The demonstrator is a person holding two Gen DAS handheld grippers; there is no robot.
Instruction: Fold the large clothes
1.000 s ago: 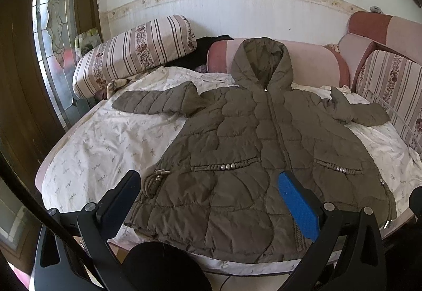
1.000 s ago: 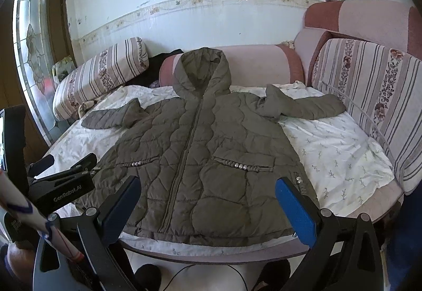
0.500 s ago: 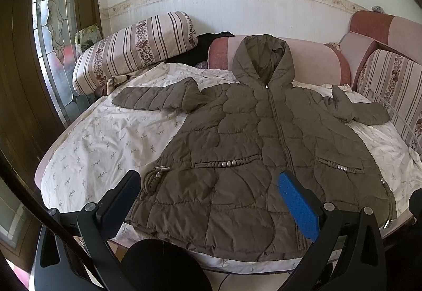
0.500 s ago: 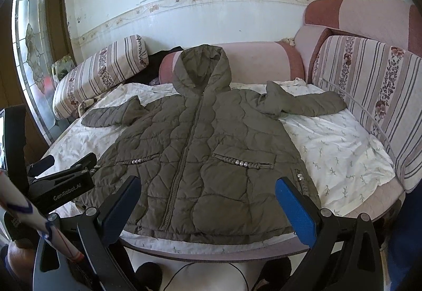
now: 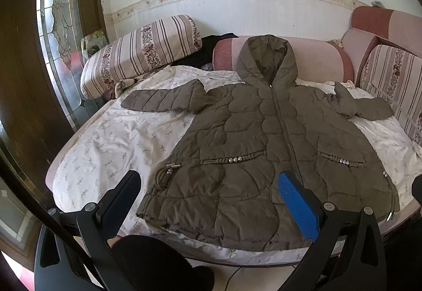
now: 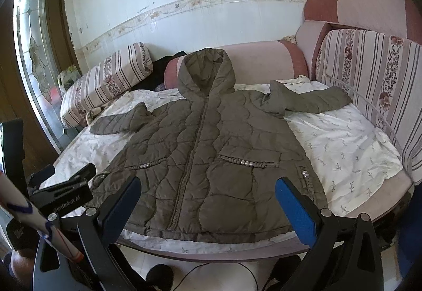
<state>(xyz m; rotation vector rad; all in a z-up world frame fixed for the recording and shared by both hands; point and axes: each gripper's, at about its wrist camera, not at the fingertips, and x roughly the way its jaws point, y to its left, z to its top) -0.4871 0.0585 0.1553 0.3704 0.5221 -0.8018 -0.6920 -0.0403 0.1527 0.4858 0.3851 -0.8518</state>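
Fingers of the left gripper (image 5: 208, 189) and right gripper (image 6: 207, 194) stand wide apart, holding nothing, with the coat (image 5: 263, 143) ahead of them, flat, sleeves outspread, entirely unfolded; all folding remains.

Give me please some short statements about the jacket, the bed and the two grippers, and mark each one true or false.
1. The jacket lies front side up with its zipper closed. True.
2. The hood is folded down over the chest. False: it rests up against the pink bolster at the back.
3. Both sleeves are spread out to the sides on the white sheet. True.
4. The left gripper is shut on the hem. False: it is open and holds nothing.
5. The right gripper is open, near the bottom edge of the jacket. True.
6. The striped pillow lies on top of the jacket. False: it sits apart, beyond one sleeve.
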